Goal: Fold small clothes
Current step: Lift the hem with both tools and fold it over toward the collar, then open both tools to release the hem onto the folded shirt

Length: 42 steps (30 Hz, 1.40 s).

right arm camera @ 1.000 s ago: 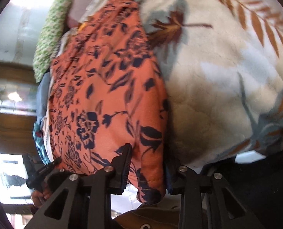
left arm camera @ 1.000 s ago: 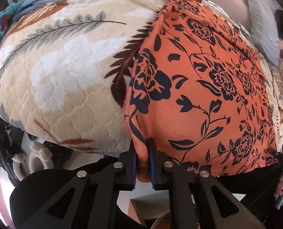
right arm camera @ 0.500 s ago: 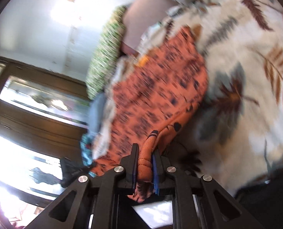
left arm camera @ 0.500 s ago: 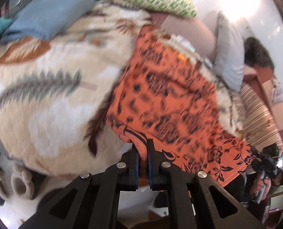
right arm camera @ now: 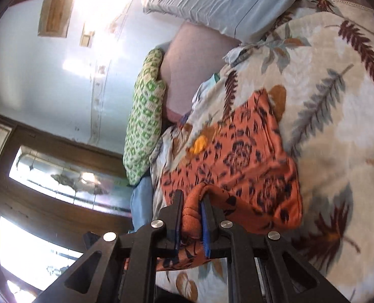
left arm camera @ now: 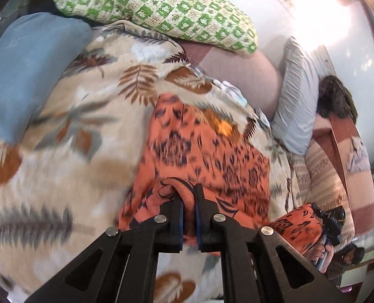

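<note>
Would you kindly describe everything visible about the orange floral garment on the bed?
The orange floral garment is soft, thin-looking cloth printed with dark navy flowers and vines, with a yellow patch near its far end. It lies spread on the leaf-patterned blanket, its near edge lifted and bunched. The left gripper pinches one near corner and the right gripper the other, both shut on gathered folds. Motion blur hides finer detail.

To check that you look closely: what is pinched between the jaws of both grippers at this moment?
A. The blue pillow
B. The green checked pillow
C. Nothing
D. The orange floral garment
D: the left gripper and right gripper are each shut on a bunched edge of the orange floral garment.
</note>
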{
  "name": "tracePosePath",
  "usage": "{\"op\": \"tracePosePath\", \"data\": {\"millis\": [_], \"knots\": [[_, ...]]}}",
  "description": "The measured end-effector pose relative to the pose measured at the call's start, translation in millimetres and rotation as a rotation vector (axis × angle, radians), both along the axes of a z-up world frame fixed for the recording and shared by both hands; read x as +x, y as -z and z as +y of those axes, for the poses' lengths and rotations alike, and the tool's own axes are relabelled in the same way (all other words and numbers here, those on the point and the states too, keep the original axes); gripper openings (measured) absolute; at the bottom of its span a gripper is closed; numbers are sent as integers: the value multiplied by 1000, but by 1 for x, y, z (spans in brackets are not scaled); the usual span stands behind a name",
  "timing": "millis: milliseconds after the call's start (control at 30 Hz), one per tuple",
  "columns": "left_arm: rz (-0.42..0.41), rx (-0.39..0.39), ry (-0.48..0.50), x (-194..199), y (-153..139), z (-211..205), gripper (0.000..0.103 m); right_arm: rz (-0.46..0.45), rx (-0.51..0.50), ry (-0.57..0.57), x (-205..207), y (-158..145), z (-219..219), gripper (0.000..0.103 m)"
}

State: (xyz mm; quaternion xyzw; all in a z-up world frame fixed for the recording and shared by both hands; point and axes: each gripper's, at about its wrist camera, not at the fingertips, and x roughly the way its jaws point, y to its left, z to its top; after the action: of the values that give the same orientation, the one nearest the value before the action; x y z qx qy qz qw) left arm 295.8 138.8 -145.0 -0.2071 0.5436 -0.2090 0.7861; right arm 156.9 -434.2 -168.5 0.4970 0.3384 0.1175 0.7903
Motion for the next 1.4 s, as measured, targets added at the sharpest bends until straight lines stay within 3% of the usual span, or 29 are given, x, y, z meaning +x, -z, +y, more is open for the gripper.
{"op": "tracePosePath", "data": {"millis": [200, 367, 533, 633, 700, 733, 767, 800, 833, 867, 967, 1100, 1167, 1200, 1233, 1333, 1400], "knots": [[54, 45, -21, 108, 30, -32, 7, 49, 34, 117, 88, 32, -41, 13], [149, 93, -61, 179, 85, -51, 7, 147, 143, 182, 155, 93, -69, 14], [190, 69, -97, 196, 120, -50, 8, 284, 341, 220, 185, 161, -87, 17], [195, -14, -131, 196, 127, -36, 9, 250, 457, 222, 181, 181, -97, 17], [199, -97, -176, 193, 128, -24, 10, 200, 457, 284, 170, 175, -110, 20], [187, -117, -185, 190, 127, -21, 10, 151, 454, 331, 160, 167, -119, 31], [168, -109, -188, 185, 123, -21, 10, 116, 458, 366, 151, 161, -125, 60], [138, -92, -189, 181, 117, -24, 10, 94, 446, 420, 140, 151, -130, 73], [85, -79, -179, 173, 107, -28, 12, 73, 387, 464, 130, 133, -132, 79], [32, -64, -161, 167, 97, -33, 20, 51, 316, 439, 130, 116, -129, 79], [-94, 55, -187, 149, 73, -43, 72, 2, 110, 286, 144, 65, -92, 79], [-249, 162, -294, 111, 40, -48, 74, 1, -190, 28, 172, 24, 10, 79], [-344, 232, -361, 71, 21, -54, 76, 9, -275, -86, 180, 25, 61, 76], [-375, 236, -359, 55, 18, -58, 85, 27, -313, -144, 183, 31, 87, 74], [-392, 239, -354, 36, 18, -65, 87, 53, -359, -203, 186, 38, 113, 66], [-354, 274, -345, 6, 42, -80, 88, 104, -503, -335, 186, 67, 182, 40], [-272, 350, -335, 9, 67, -91, 87, 141, -545, -379, 189, 85, 209, 37]]}}
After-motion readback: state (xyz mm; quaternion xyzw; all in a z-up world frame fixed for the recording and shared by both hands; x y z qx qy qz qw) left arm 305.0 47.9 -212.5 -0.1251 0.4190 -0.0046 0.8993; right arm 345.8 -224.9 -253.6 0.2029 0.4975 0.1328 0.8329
